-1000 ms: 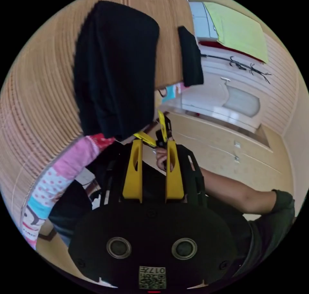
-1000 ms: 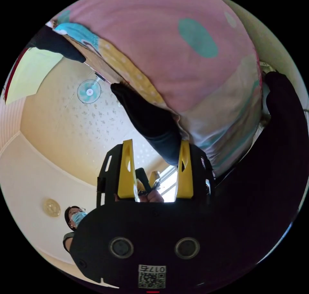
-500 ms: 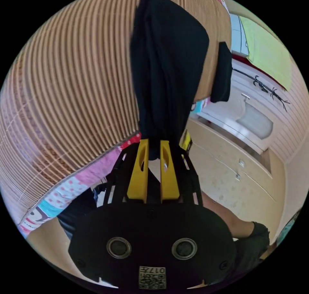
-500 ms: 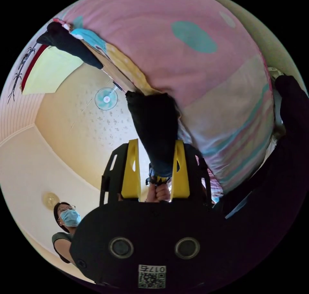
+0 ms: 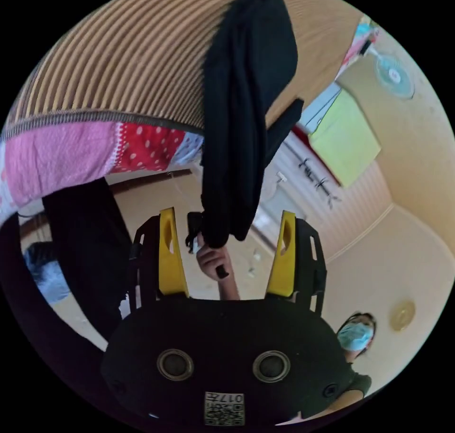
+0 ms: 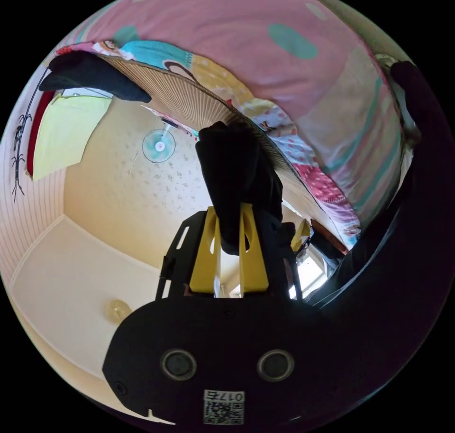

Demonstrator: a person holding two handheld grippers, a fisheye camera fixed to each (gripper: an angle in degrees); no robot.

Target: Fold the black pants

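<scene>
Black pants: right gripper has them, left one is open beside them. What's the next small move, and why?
Probably close the left gripper on the hanging end of the black pants. Its jaws stand wide apart with the cloth hanging between them, ungripped, while the right gripper is shut on the same cloth. A second hold should let you carry the fold over the woven mat.
</scene>
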